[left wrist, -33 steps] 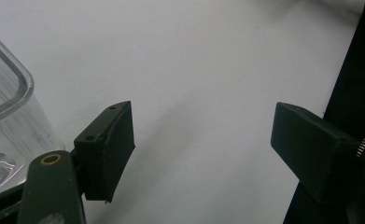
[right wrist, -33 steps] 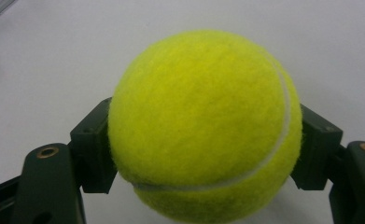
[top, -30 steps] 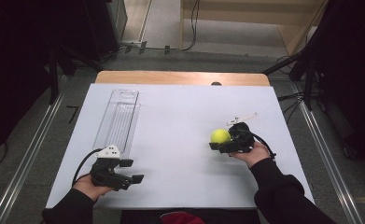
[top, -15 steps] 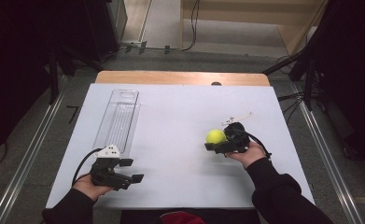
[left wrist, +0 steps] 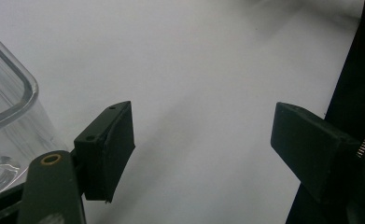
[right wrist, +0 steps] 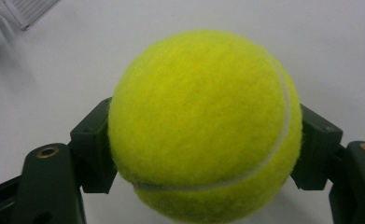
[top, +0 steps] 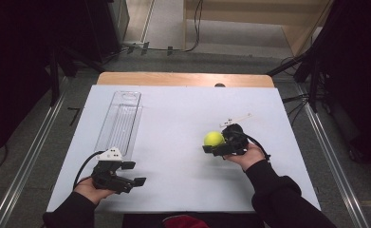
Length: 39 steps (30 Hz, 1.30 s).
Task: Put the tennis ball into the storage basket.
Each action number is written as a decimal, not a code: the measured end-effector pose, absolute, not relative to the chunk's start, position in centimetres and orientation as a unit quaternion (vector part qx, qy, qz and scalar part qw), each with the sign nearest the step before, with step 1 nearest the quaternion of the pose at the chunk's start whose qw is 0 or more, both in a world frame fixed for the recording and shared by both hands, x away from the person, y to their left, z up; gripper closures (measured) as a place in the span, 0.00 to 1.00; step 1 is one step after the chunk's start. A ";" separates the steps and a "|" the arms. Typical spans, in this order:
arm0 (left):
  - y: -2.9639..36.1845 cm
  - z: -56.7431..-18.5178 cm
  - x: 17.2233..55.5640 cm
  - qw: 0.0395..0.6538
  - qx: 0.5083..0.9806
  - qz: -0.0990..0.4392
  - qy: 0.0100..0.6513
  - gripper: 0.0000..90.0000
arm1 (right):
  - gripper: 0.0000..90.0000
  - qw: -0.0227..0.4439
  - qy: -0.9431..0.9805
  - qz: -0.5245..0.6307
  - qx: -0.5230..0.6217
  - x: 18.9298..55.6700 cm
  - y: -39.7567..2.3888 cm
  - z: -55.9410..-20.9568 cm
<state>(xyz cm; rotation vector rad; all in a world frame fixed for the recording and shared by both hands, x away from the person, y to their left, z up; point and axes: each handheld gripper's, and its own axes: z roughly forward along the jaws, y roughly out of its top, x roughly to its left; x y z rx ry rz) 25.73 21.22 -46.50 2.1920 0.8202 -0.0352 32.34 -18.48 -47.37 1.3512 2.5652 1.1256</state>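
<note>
Over the last second my right tongs (top: 215,144) have carried the tennis ball (top: 213,138) a little to the left across the table (top: 183,118), while my left tongs (top: 136,174) have stayed where they were near the front edge. The right tongs are clamped on the ball: in the right gripper view a black pad presses each flank of the tennis ball (right wrist: 203,126), which bulges out above and in front of them. The ball is bright yellow-green and fuzzy, with one pale seam curving down its right side and under its lower half. In the high view it sits at the right-hand part of the white table, just ahead of my right hand (top: 245,154). My left tongs (left wrist: 203,149) stand wide apart with bare table between them. Just beyond them lies a long clear plastic tray (top: 119,121), its rounded corner (left wrist: 7,102) showing beside the left jaw.
</note>
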 end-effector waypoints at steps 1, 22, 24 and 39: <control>21.2 -46.5 25.7 0.390 0.862 -0.014 0.323 0.25 | 0.25 0.015 0.825 0.362 0.434 32.3 -18.3 -47.3; 21.2 -46.5 25.7 0.388 0.863 -0.015 0.324 0.25 | 0.25 -0.002 0.835 0.370 0.406 32.4 -15.3 -46.5; 21.2 -46.5 25.7 0.388 0.863 -0.015 0.324 0.25 | 0.25 -0.006 0.836 0.370 0.406 32.5 -14.9 -46.4; 21.3 -46.5 25.7 0.390 0.862 -0.016 0.324 0.25 | 0.25 -0.016 0.842 0.373 0.390 32.9 -12.3 -45.8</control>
